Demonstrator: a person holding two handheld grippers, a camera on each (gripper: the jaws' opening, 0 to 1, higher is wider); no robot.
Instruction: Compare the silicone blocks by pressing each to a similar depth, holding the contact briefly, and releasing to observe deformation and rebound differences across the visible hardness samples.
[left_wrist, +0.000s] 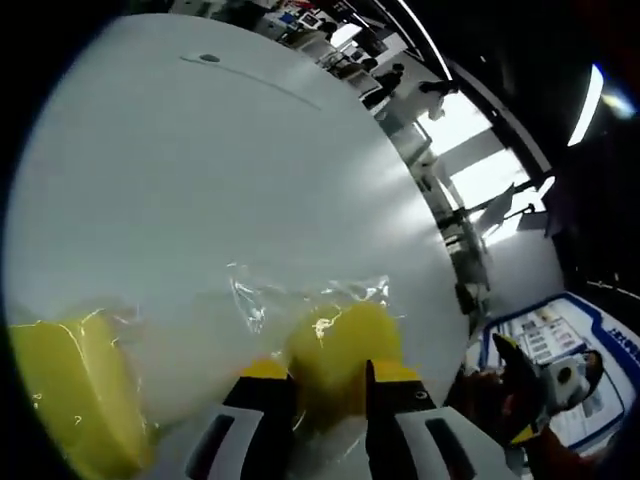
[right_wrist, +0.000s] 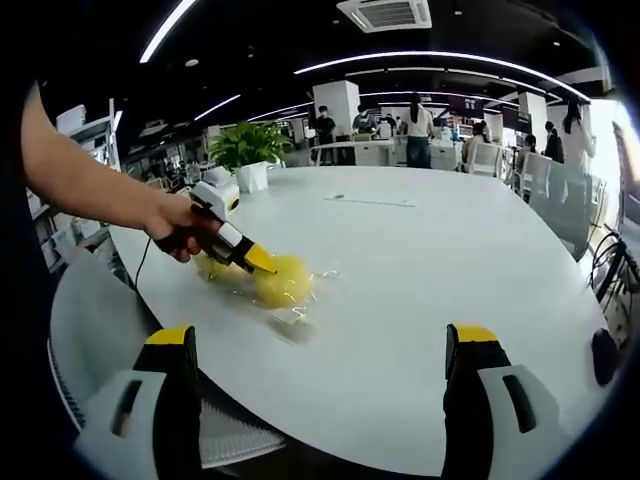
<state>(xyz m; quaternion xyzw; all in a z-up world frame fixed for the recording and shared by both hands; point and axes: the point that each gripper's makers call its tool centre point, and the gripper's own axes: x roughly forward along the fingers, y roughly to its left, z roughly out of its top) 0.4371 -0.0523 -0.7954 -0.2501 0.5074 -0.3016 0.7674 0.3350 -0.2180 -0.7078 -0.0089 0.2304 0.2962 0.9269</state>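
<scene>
A yellow silicone block (left_wrist: 340, 345) in crinkled clear wrap lies on the white table (left_wrist: 220, 170). My left gripper (left_wrist: 330, 388) is shut on it, and the yellow material fills the narrow gap between its jaws. A second yellow block (left_wrist: 70, 390) lies at the view's left. In the right gripper view, a hand holds the left gripper (right_wrist: 262, 262) tilted down onto the wrapped block (right_wrist: 285, 283), with the other block (right_wrist: 208, 268) just behind it. My right gripper (right_wrist: 320, 352) hangs open and empty over the table's near edge (right_wrist: 330, 440), well short of the blocks.
A potted plant (right_wrist: 245, 150) stands at the table's far left. A thin dark line with a small dark knob (right_wrist: 370, 201) marks the far part of the tabletop. Chairs (right_wrist: 570, 205) stand along the right side. People stand by desks in the background. The right gripper (left_wrist: 535, 385) shows beyond the table edge.
</scene>
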